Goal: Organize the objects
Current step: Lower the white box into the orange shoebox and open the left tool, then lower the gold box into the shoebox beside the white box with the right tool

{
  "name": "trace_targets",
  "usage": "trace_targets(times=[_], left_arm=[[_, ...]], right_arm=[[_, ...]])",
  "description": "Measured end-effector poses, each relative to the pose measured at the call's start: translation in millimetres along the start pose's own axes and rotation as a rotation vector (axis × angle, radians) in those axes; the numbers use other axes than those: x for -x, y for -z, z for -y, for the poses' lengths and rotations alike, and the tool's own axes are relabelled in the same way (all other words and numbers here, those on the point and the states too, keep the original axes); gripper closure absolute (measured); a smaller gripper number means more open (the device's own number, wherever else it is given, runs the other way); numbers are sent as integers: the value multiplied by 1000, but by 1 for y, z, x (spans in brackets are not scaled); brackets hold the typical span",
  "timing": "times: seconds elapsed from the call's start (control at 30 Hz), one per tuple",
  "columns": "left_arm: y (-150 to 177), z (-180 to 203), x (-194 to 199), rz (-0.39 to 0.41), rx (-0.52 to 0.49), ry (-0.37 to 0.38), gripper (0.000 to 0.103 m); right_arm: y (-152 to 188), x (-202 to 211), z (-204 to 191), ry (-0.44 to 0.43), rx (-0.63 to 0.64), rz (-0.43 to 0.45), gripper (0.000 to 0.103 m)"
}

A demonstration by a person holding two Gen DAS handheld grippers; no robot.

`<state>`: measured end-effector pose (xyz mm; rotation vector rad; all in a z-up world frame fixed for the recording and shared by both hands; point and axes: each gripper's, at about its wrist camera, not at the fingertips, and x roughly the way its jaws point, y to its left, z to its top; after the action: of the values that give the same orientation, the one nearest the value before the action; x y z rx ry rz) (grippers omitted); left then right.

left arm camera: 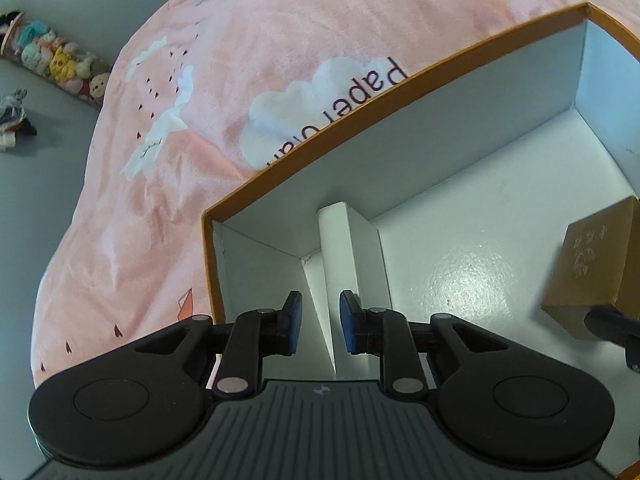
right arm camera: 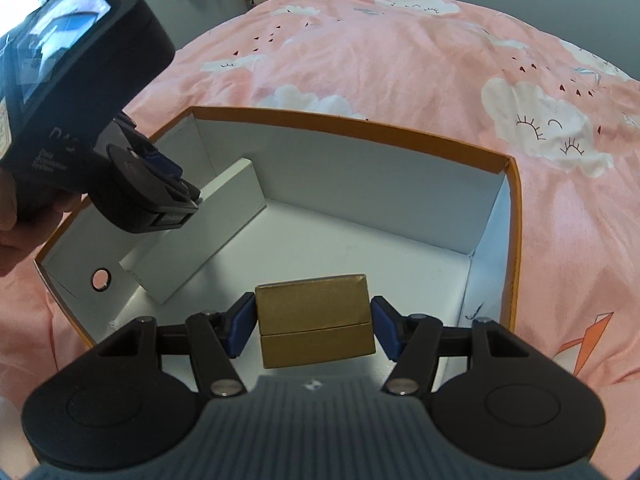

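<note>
An open orange box with a white inside [left arm camera: 440,152] [right arm camera: 496,208] lies on a pink bed. A long white box [left arm camera: 344,264] [right arm camera: 208,236] stands on edge inside it, along the left wall. My left gripper [left arm camera: 320,322] [right arm camera: 188,200] is over its near end with the pads apart on either side of it, not pressing it. A gold box [right arm camera: 314,316] [left arm camera: 596,272] sits between the pads of my right gripper [right arm camera: 312,326], which touch or nearly touch its two sides, above the box floor.
The pink cloud-print quilt [left arm camera: 180,120] [right arm camera: 400,60] surrounds the orange box. A row of plush toys [left arm camera: 60,60] and a small bundle [left arm camera: 12,120] lie by the grey wall at left. The orange box wall has a round hole [right arm camera: 101,279].
</note>
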<state>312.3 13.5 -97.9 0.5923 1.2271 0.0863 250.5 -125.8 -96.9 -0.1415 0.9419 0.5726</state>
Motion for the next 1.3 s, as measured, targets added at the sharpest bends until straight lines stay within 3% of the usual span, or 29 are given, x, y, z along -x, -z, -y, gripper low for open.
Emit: trace_targets(times=[0.07, 0.1, 0.17, 0.27, 0.37, 0.4, 0.47, 0.57, 0.87, 1.0, 1.17, 1.3], left_arm=[[-1, 4, -1, 0, -21, -20, 80], [-1, 6, -1, -2, -26, -18, 89], [-1, 10, -1, 3, -26, 4, 97], [-2, 11, 2, 20, -2, 55, 97], [-6, 8, 4, 18, 42, 158, 96], [-8, 9, 4, 15, 48, 177, 90], [-9, 13, 2, 16, 51, 189, 81], [-6, 9, 3, 26, 74, 225, 81], [27, -47, 43, 137, 146, 230, 81], [47, -78, 58, 181, 181, 219, 79], [67, -100, 57, 199, 238, 221, 78], [87, -109, 48, 198, 288, 250, 78]], right_arm=[[0, 0, 0, -1, -2, 0, 40], [0, 1, 0, -3, -2, 1, 40], [-1, 1, -1, -5, -2, 5, 40], [-1, 1, 0, -6, -6, 5, 40], [0, 2, 0, -3, -8, 6, 40], [0, 2, 0, -5, -8, 6, 40], [1, 3, -1, -7, -7, 7, 40], [-1, 3, 1, -18, -9, 1, 40], [-15, -24, 2, -53, -163, -91, 40], [-25, -37, -9, -28, -229, -151, 40], [-35, -47, -26, 52, -279, -155, 40], [-42, -57, -33, 15, -336, -178, 40]])
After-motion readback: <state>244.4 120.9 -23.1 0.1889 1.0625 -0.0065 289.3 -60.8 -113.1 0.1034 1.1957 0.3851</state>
